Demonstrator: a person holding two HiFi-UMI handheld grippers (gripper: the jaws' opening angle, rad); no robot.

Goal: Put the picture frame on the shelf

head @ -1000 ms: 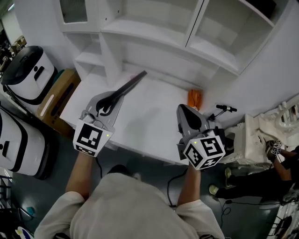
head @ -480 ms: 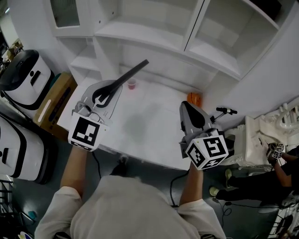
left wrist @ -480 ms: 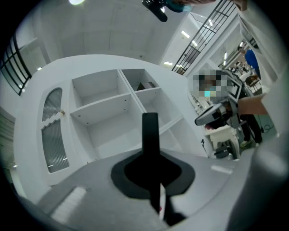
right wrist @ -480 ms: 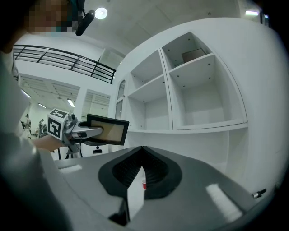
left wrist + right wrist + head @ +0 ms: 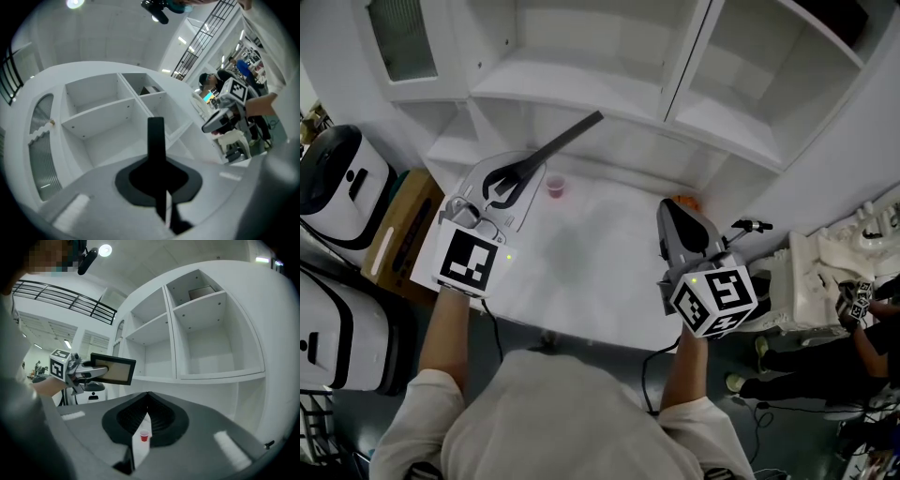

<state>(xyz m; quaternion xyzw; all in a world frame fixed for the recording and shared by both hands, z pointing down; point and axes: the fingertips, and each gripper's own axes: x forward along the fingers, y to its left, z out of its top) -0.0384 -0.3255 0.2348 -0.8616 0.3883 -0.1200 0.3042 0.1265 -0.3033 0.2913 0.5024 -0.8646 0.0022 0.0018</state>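
The picture frame (image 5: pixel 567 139) is black-edged and shows edge-on in the head view, raised over the white table (image 5: pixel 600 272) toward the shelf unit (image 5: pixel 581 89). My left gripper (image 5: pixel 525 173) is shut on its lower end. The right gripper view shows the frame (image 5: pixel 112 370) face-on with a tan inside, held out by the left gripper (image 5: pixel 89 371) in front of the shelf (image 5: pixel 206 376). In the left gripper view the frame (image 5: pixel 156 136) stands as a black bar up from the gripper (image 5: pixel 157 164). My right gripper (image 5: pixel 667 211) hovers over the table's right side, shut and holding nothing (image 5: pixel 147 397).
A small red cup (image 5: pixel 555 186) stands on the table below the frame, and shows (image 5: pixel 144 436) beyond the right jaws. An orange object (image 5: pixel 680 200) lies at the table's back right. White machines (image 5: pixel 337 178) and a cardboard box (image 5: pixel 398 234) stand at left. A person (image 5: pixel 862 323) crouches at right.
My left gripper has lifted the frame up and back toward the shelf. The red cup has come out from under it. The right gripper has barely moved.
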